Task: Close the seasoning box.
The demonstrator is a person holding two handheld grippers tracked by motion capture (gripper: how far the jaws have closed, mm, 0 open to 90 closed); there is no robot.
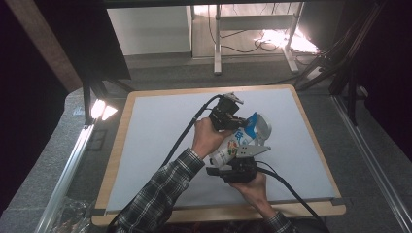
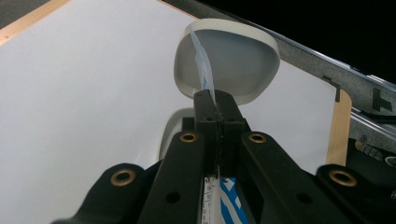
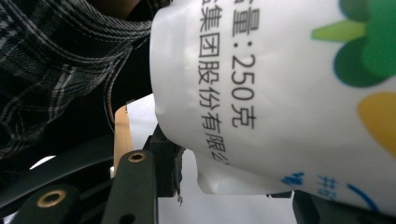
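A white pouch [image 1: 237,141] with blue and green print is held up over the grey mat [image 1: 155,141] between both grippers. My left gripper [image 1: 241,122] is shut on the pouch's thin top edge [image 2: 205,70], and a strip of blue and white film runs back between its jaws. Just past that edge a white bowl [image 2: 233,60] sits on the mat; it is also in the high view [image 1: 265,127]. My right gripper [image 1: 233,156] comes from below and is shut on the pouch's body [image 3: 280,93], one jaw on each side. A plaid sleeve [image 3: 56,56] lies behind the pouch.
The mat lies on a wooden board [image 1: 218,211] whose rim frames it. Cables [image 1: 182,136] trail from both grippers across the mat toward the person. Dark floor and metal rails [image 1: 73,160] surround the table.
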